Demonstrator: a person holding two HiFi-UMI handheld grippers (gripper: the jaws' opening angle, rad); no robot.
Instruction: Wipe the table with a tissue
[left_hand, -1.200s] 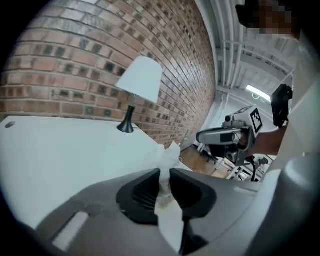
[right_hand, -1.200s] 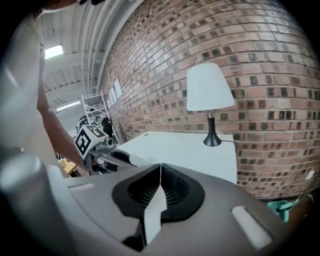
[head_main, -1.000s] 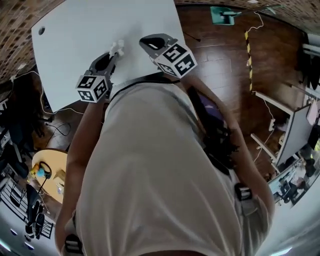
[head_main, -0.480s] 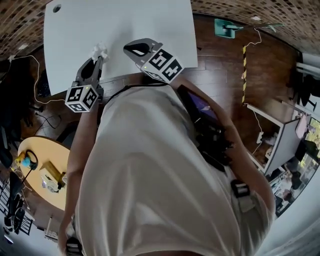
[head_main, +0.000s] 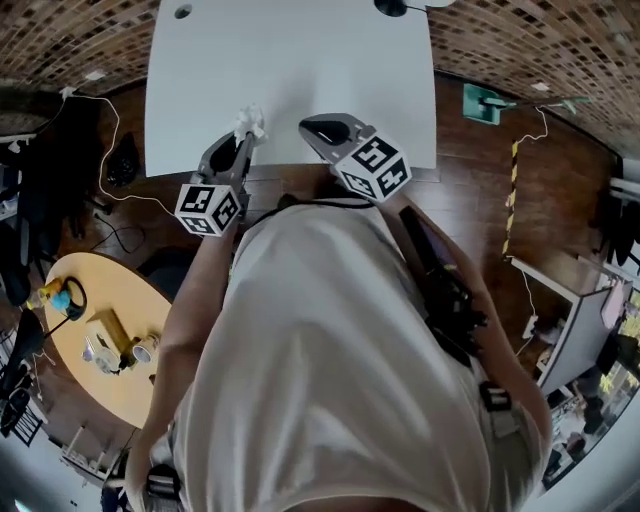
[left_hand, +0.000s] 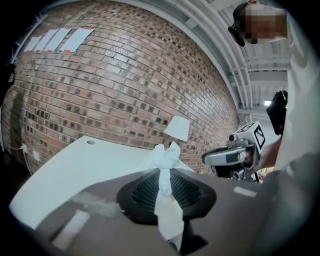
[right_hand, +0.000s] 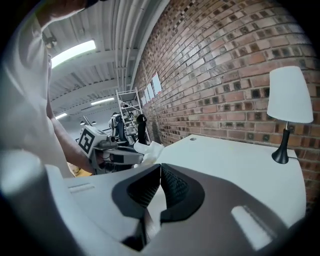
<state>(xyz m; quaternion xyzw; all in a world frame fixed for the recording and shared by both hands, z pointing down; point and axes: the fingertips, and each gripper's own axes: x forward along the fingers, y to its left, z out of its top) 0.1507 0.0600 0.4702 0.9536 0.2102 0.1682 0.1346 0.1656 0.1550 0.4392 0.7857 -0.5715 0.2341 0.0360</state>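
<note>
Now one table, two grippers: left gripper pinches the one tissue; right gripper sits pressed together. One lamp at back.

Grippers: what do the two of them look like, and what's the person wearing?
Both the left gripper and right gripper are grey, tapering to jaws with black ribbed pads. Each carries a white cube printed with black square markers. The person wears a pale shirt.

Head view steeply down — gripper views share table.
</note>
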